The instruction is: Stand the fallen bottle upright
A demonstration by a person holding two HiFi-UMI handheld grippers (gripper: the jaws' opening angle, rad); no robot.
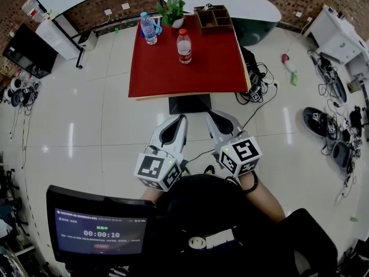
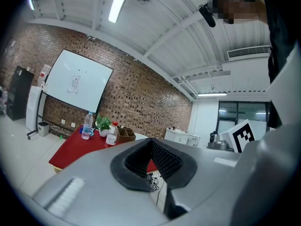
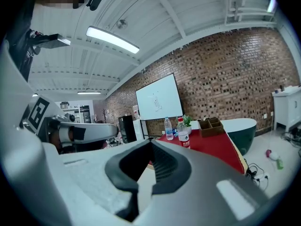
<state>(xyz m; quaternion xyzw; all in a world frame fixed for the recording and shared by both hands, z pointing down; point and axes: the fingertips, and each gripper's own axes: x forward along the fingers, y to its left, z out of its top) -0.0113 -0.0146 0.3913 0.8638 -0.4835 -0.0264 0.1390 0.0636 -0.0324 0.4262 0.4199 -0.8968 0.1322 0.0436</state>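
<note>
The left claw (image 1: 180, 121) and right claw (image 1: 212, 116) are held pressed together, empty, well apart from the red desk (image 1: 213, 68), where the red-capped bottle (image 1: 184, 46) and blue-capped bottle (image 1: 149, 27) are seen upright.

We hold both grippers close in front of our chest, side by side, tips pointing forward and angled slightly toward each other. The left gripper (image 1: 181, 120) lies level, its jaws closed pad against pad. The right gripper (image 1: 211, 116) tilts slightly downward, jaws closed the same way. Our right forearm (image 1: 264, 198) shows bare behind it.
</note>
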